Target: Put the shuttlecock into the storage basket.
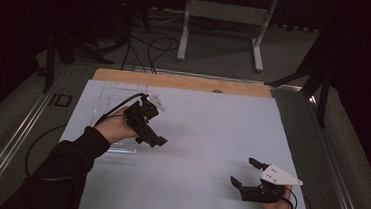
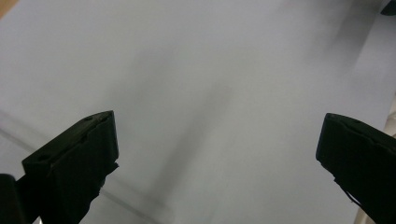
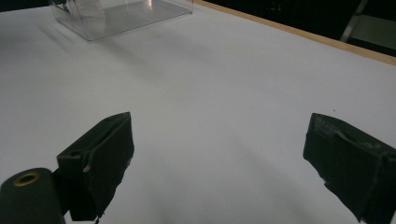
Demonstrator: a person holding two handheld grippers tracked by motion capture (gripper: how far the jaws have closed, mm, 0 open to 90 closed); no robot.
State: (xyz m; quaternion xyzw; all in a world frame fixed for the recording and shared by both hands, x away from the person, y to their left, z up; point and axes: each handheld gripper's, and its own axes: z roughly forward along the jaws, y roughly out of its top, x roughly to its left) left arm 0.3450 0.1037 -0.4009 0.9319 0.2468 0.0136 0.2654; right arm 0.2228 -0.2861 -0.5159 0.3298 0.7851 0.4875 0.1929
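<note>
Beside the left tool [image 1: 156, 141], a clear box [image 1: 105, 94].

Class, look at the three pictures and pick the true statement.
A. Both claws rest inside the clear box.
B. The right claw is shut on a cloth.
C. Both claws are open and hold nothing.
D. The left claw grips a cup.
C: the left claw and the right claw each show jaws spread wide with bare white table sheet between them.
</note>
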